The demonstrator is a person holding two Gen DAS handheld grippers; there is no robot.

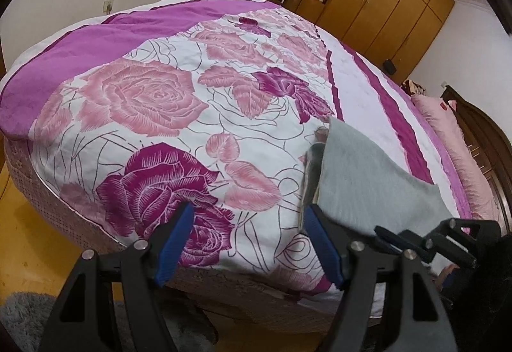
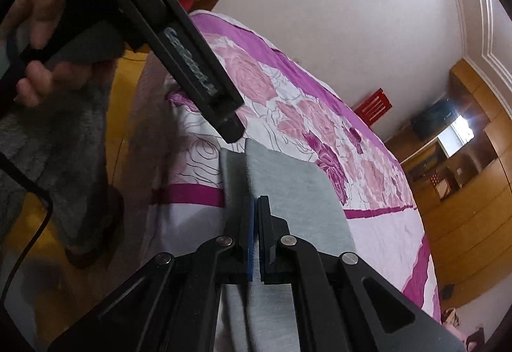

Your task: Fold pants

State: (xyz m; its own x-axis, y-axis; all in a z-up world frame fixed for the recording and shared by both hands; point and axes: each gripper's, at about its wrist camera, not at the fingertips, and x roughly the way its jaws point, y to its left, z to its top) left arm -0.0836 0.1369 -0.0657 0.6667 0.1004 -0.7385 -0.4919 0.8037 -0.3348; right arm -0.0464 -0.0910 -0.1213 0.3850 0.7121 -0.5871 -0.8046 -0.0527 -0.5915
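My left gripper (image 1: 248,240) was open, its blue pads wide apart and holding nothing, poised over the near edge of the bed (image 1: 128,32). The pants (image 1: 368,179), grey and lying as a flat panel on the rose-patterned cover, sat to the right of that gripper; their left edge, where layers showed, came down just beside my right-hand pad (image 1: 321,243), though I could not tell whether they touched.

My right gripper (image 2: 256,233) was closed on the pants (image 2: 288,189), the pads pinched together with a fold of grey cloth running between them. From there the cloth spread forward and to the right over the cover. In the right wrist view my left hand (image 2: 41,32) gripped its tool's handle at upper left, and the tool's tip hung just above the far corner of the pants.
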